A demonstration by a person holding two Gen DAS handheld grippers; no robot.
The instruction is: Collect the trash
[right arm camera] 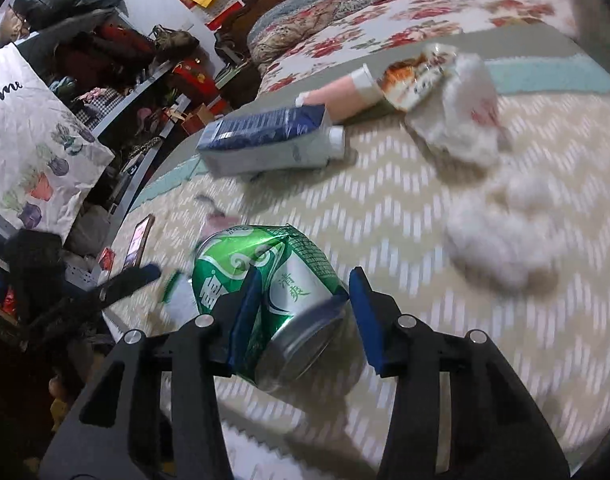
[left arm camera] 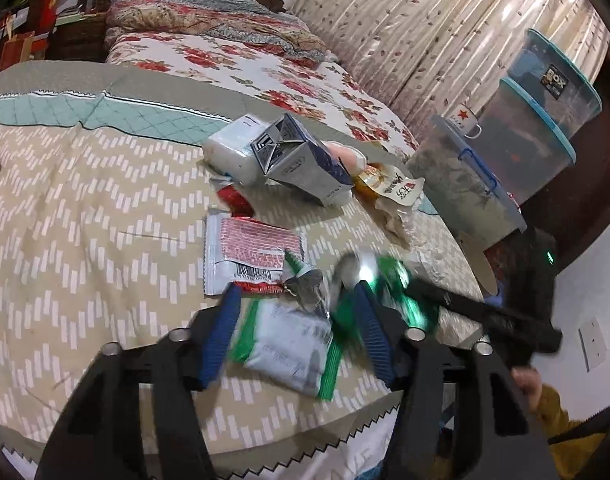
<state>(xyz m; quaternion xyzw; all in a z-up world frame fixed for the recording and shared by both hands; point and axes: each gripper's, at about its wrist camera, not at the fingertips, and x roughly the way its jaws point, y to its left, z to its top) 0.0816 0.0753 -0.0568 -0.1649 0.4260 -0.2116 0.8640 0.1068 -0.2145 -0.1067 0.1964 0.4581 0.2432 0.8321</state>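
Observation:
Trash lies on a bed with a beige zigzag quilt [left arm camera: 85,208]. My left gripper [left arm camera: 297,304] is open, its blue fingers on either side of a green-edged white packet [left arm camera: 289,352] on the quilt. My right gripper [right arm camera: 305,292] is shut on a dented green can [right arm camera: 265,280], which also shows blurred in the left wrist view [left arm camera: 385,280]. Further back lie a red and white wrapper [left arm camera: 253,256], a blue and white carton [left arm camera: 305,164] [right arm camera: 265,144], a white tissue pack [left arm camera: 229,152], an orange snack bag [left arm camera: 389,188] [right arm camera: 417,76] and crumpled white tissue [right arm camera: 501,224].
Stacked clear storage boxes [left arm camera: 545,120] with a mug [left arm camera: 467,120] stand past the bed's right side. A phone [right arm camera: 139,240] lies on the quilt's left. A printed paper bag [right arm camera: 29,148] and cluttered shelves [right arm camera: 117,60] are left of the bed. Pillows [left arm camera: 209,20] lie at the head.

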